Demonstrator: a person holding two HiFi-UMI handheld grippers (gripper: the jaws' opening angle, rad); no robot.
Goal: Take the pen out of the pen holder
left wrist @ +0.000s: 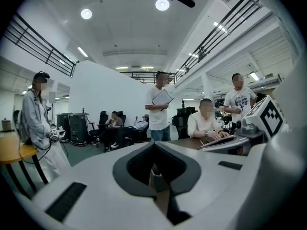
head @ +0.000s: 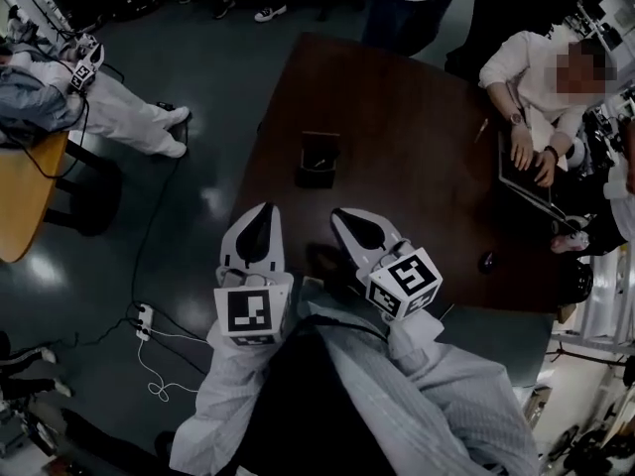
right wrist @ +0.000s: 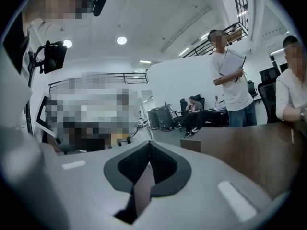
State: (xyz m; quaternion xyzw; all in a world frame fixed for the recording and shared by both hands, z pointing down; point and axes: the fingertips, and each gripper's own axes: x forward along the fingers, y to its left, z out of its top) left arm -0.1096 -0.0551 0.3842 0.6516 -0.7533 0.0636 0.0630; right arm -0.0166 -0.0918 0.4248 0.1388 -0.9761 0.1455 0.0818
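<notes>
Shut and empty: left tool and right tool, side by side, pointing roughly level. Ahead between them, slightly nearer the right one, dark pen holder on the counter, mouth up. Pen inside too small to make out; long axis probably upright.

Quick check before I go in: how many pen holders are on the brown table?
1. The dark pen holder stands near the middle of the brown table. The table's near edge is partly hidden, so I can't vouch for that strip.
</notes>
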